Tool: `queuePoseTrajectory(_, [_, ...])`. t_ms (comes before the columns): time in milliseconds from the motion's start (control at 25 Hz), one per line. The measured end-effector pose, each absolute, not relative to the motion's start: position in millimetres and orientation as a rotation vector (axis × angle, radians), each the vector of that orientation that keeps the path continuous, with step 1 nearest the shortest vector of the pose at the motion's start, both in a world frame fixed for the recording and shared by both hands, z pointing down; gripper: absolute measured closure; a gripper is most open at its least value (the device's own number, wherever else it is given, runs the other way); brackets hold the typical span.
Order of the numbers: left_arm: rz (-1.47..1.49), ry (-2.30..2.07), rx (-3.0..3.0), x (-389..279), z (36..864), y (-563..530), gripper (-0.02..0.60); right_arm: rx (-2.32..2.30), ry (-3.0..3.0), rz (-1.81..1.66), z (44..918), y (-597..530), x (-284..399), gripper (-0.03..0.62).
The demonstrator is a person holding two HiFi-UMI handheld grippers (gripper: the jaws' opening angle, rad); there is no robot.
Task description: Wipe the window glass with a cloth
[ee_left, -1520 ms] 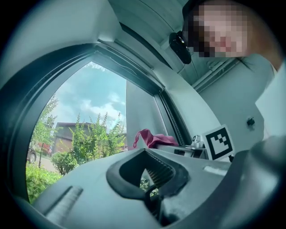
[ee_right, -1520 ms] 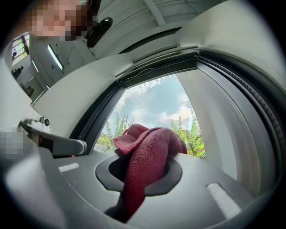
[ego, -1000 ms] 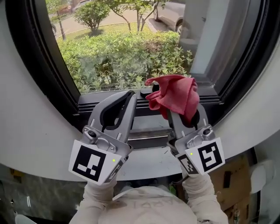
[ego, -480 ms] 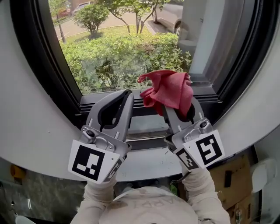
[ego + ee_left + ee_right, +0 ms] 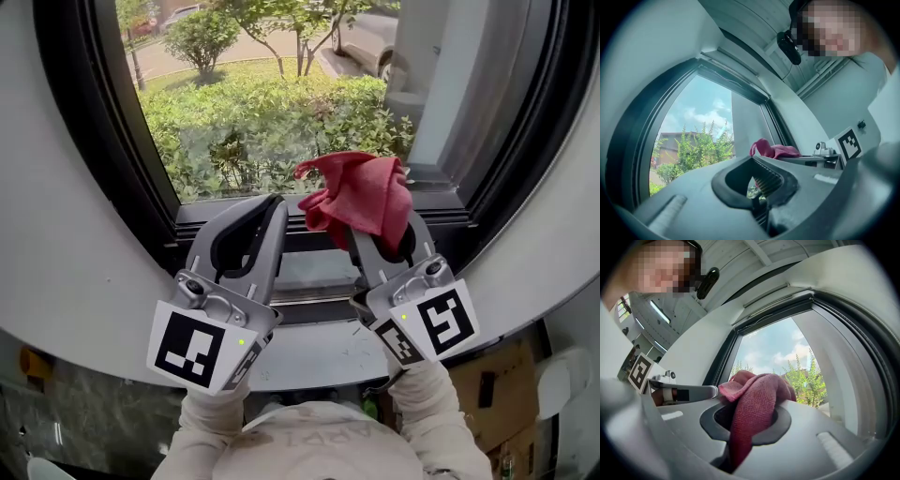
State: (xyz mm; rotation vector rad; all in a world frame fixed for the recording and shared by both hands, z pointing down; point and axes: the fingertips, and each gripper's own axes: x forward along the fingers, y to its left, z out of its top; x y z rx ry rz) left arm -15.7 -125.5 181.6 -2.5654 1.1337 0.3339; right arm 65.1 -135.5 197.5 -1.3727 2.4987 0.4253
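Note:
A crumpled red cloth is clamped in my right gripper, whose jaws are shut on it; the same cloth bulges over the jaws in the right gripper view. It hangs close to the lower edge of the window glass, in front of the dark frame. My left gripper is beside it on the left, shut and holding nothing. From the left gripper view the cloth shows past the closed jaws, with the glass beyond.
A white sill runs below the frame. Thick dark window frame sides curve up at left and right. Outside are green hedges and a parked car.
My right gripper has lifted the red cloth a little up and left, nearer the bottom of the glass. The left gripper has hardly moved.

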Motion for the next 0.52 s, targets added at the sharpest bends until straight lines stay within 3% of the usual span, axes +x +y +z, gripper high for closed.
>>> queuePoseTrajectory(520, [0.343,1.153,-2.555,-23.7,182.6,-126.8,0.580,-1.351,2.507,0.407,201.0,-136.9,59.1,0.528])
